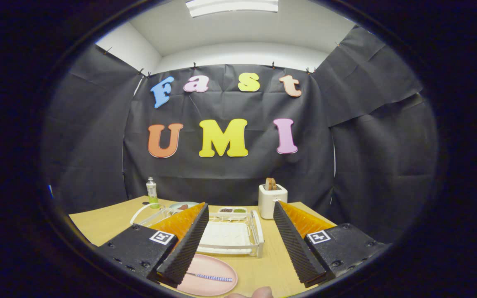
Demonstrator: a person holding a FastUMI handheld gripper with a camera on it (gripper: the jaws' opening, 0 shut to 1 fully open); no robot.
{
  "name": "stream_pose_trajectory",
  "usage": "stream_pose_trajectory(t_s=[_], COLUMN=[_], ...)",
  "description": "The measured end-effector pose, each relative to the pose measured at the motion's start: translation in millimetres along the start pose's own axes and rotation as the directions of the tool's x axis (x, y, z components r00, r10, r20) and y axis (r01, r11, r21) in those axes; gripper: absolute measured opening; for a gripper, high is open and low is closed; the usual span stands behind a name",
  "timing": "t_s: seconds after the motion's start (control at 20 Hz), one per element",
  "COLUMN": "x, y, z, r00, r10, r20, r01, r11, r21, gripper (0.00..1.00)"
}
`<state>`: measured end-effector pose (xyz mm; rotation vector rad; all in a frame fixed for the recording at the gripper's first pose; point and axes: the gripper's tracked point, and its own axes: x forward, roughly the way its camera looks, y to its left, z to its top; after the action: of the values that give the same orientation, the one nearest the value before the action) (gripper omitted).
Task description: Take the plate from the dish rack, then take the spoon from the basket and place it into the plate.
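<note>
The gripper stood wide open, holding nothing. The spoon lay in the plate by the left finger: light, stiff, probably slippery; best pinched mid-handle.

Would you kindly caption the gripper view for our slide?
Open fingers above the pink plate holding the spoon, dish rack ahead.

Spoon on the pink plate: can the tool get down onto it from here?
Probably yes. The tool is open and holds nothing, and the spoon lies bare on the pink plate, just under the left finger. Nothing covers it; the dish rack sits beyond.
</note>
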<state>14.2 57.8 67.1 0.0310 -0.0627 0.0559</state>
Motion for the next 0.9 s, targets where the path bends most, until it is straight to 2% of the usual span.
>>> stream_pose_trajectory(t_s=[0.3, 0.4, 0.55, 0.9], x=[-36.6, -40.2, -43.4, -45.5], y=[-18.7, -22.5, -15.7, -24.9], z=[-2.7, -4.2, -10.0, -19.4], r00=[0.998, 0.997, 0.998, 0.998], r10=[-0.038, -0.048, -0.028, -0.044], r20=[0.047, 0.054, 0.052, 0.039], r01=[0.039, 0.051, 0.030, 0.045], r11=[0.999, 0.997, 0.999, 0.999], r21=[-0.031, -0.059, -0.037, -0.018], gripper=[1.00, 1.00, 1.00, 1.00])
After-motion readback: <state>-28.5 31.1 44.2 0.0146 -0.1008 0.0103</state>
